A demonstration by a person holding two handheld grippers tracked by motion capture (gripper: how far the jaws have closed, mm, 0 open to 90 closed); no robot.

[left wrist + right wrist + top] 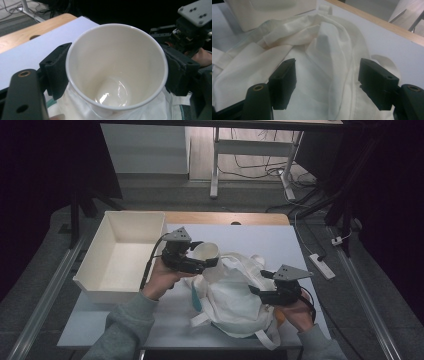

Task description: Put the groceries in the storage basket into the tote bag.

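A white paper cup (206,252) (117,67) is held just above the left side of a crumpled white cloth bag (235,292) (317,62) on the table. My left gripper (200,260) (117,75) is shut on the cup, one jaw on each side of its wall, and the cup's inside is empty. My right gripper (262,292) (327,80) stands open over the bag's right part, cloth lying beneath and between its jaws. The bag has straps (265,339) hanging towards the table's front edge.
An open, empty white box (125,255) stands at the left of the table (260,235), close to the left gripper. A power strip (322,265) and cables lie on the floor to the right. A desk frame (250,155) stands beyond the table.
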